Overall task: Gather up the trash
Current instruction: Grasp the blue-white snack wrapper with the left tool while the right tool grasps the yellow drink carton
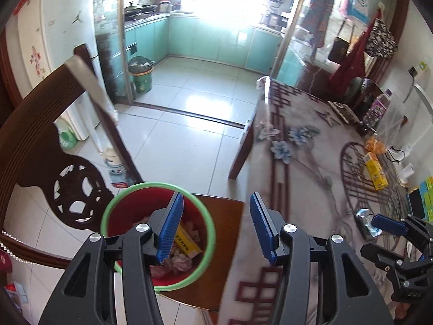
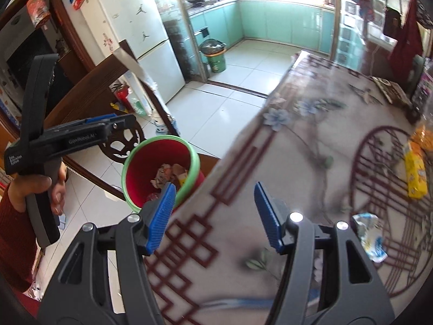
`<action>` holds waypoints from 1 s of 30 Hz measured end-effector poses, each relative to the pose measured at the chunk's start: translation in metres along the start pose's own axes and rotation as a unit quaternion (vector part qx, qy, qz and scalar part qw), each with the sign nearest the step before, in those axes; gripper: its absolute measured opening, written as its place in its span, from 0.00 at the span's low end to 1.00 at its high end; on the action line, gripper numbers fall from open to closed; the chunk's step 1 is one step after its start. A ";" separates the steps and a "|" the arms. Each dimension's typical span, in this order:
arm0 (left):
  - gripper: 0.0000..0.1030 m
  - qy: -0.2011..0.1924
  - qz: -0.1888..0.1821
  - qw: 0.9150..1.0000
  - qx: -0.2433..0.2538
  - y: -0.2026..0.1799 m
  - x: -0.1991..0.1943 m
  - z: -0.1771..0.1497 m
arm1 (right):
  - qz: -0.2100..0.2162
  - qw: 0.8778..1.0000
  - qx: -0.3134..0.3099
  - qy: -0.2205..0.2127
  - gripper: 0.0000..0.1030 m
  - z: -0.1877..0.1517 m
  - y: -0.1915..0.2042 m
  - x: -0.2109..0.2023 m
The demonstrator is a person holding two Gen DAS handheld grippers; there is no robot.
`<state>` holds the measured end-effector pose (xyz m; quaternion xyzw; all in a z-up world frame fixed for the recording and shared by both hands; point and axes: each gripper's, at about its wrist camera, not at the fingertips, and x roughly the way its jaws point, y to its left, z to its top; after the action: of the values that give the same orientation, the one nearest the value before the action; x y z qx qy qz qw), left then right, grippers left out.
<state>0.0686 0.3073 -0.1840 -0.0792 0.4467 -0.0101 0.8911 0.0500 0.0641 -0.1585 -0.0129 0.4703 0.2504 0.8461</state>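
Both sets of fingers released, nothing between the blue pads.

Left gripper (image 1: pixel 216 227): fingers parted over the gap where the red bin (image 1: pixel 159 235) meets the desk (image 1: pixel 311 168). Left finger (image 1: pixel 169 227) overlapping the bin mouth and hiding part of the contents; right finger (image 1: pixel 263 230) over the desk edge. Inside the bin, behind that left finger, a yellow box (image 1: pixel 186 241) and crumpled pinkish scraps (image 1: pixel 181 262), partly covered and hard to sort out. Bin standing on a wooden chair seat (image 1: pixel 227 243), its near rim cut by the gripper body.

Right gripper (image 2: pixel 213 216): fingers apart above the patterned desk cloth (image 2: pixel 311 140), blurred throughout. Beyond the left fingertip, the same bin (image 2: pixel 159 168), tilted by the lens, lower wall hidden behind the finger. Right of the right finger, near it on the desk, a crumpled silvery-blue wrapper (image 2: pixel 369 238); print unreadable. Farther right, well apart from the fingers, a yellow packet (image 2: pixel 415 170) and an orange bag (image 2: pixel 425 135) cut off at the frame edge.

In the left wrist view, the same wrapper (image 1: pixel 365 216) just ahead of the other gripper's blue fingertip (image 1: pixel 387 223), partly masked by it; whether touching, cannot tell.

In the right wrist view, a hand (image 2: pixel 51 189) in a red sleeve (image 2: pixel 16 238) gripping the left gripper's handle, its fingers mostly hidden side-on.
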 end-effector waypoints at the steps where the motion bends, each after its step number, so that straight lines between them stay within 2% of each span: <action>1: 0.47 -0.001 -0.005 1.000 0.004 -0.011 -0.001 0.000 | -0.005 1.000 0.006 0.000 0.57 -0.006 -0.008 -0.005; 7: 0.47 0.004 -0.028 0.999 0.030 -0.073 0.002 -0.006 | -0.029 0.999 0.034 0.000 0.57 -0.036 -0.061 -0.033; 13: 0.47 0.037 -0.063 0.996 0.060 -0.156 0.017 -0.030 | -0.060 0.996 0.071 0.005 0.57 -0.070 -0.125 -0.062; 15: 0.52 0.054 -0.079 0.993 0.068 -0.184 0.027 -0.041 | -0.074 0.993 0.088 0.010 0.57 -0.083 -0.154 -0.072; 17: 0.64 0.073 -0.092 0.991 0.072 -0.214 0.039 -0.054 | -0.087 0.991 0.104 0.014 0.57 -0.093 -0.180 -0.078; 19: 0.69 0.094 -0.115 0.987 0.068 -0.243 0.051 -0.066 | -0.100 0.988 0.119 0.017 0.57 -0.101 -0.205 -0.085; 21: 0.71 0.111 -0.137 0.982 0.068 -0.274 0.066 -0.077 | -0.114 0.984 0.137 0.014 0.57 -0.110 -0.233 -0.094; 24: 0.71 0.128 -0.137 0.979 0.075 -0.313 0.092 -0.090 | -0.126 0.979 0.159 0.006 0.57 -0.118 -0.270 -0.105; 27: 0.66 0.144 -0.134 0.979 0.051 -0.334 0.113 -0.093 | -0.135 0.977 0.167 -0.001 0.59 -0.118 -0.302 -0.111; 29: 0.49 0.156 -0.130 0.978 0.041 -0.341 0.123 -0.093 | -0.137 0.977 0.165 -0.007 0.60 -0.112 -0.317 -0.111; 30: 0.45 0.164 -0.124 0.978 0.042 -0.345 0.128 -0.095 | -0.138 0.977 0.163 -0.010 0.60 -0.108 -0.325 -0.109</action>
<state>0.0883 -0.0570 -0.2900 -0.0939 0.5725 -0.1517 0.8002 0.0596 -0.2931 -0.2006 0.0630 0.4899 0.0518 0.8680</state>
